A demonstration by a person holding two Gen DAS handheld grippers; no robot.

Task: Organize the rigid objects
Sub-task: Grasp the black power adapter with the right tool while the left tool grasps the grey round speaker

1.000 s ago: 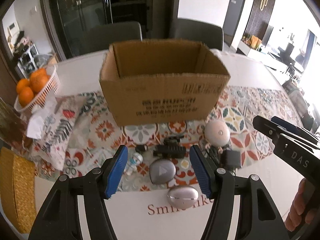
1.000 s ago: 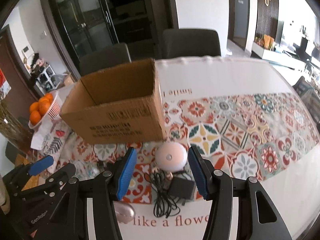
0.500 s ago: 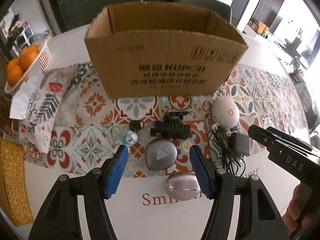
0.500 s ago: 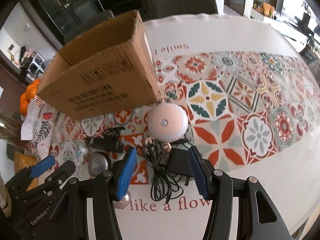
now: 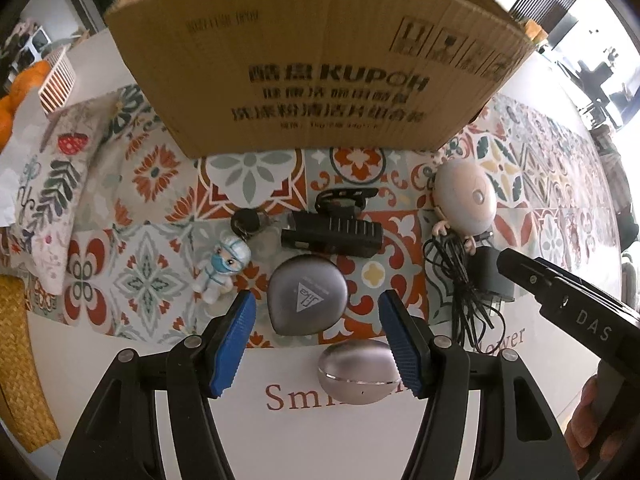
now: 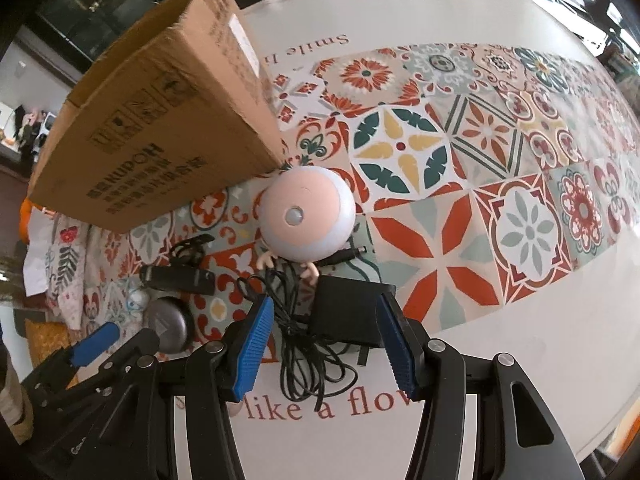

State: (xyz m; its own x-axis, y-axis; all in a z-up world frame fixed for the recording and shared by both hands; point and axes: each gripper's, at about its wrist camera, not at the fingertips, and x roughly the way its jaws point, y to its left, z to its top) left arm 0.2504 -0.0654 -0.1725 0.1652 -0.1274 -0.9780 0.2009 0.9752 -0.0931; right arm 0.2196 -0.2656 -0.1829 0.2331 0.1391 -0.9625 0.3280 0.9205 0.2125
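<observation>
My left gripper (image 5: 314, 304) is open, its blue pads either side of a grey rounded-triangle case (image 5: 306, 300) on the patterned mat. A silver egg-shaped case (image 5: 358, 372) lies just below its right pad. A black device (image 5: 332, 236), a small masked figurine (image 5: 222, 270) and a key fob (image 5: 246, 220) lie beyond. My right gripper (image 6: 326, 312) is open around a black power adapter (image 6: 348, 314) with a tangled cord (image 6: 296, 344). A round pink-and-white lamp (image 6: 306, 214) sits behind it. An open cardboard box (image 5: 316, 60) stands at the back.
A basket of oranges (image 5: 24, 88) and a patterned cloth (image 5: 56, 184) sit at the left. A woven mat (image 5: 20, 360) lies at the left table edge. The right gripper's body (image 5: 572, 312) reaches in beside the adapter in the left wrist view.
Both grippers have moved down and forward toward the table. The left now straddles the grey case; the right now straddles the black adapter. Both jaws stay open.
</observation>
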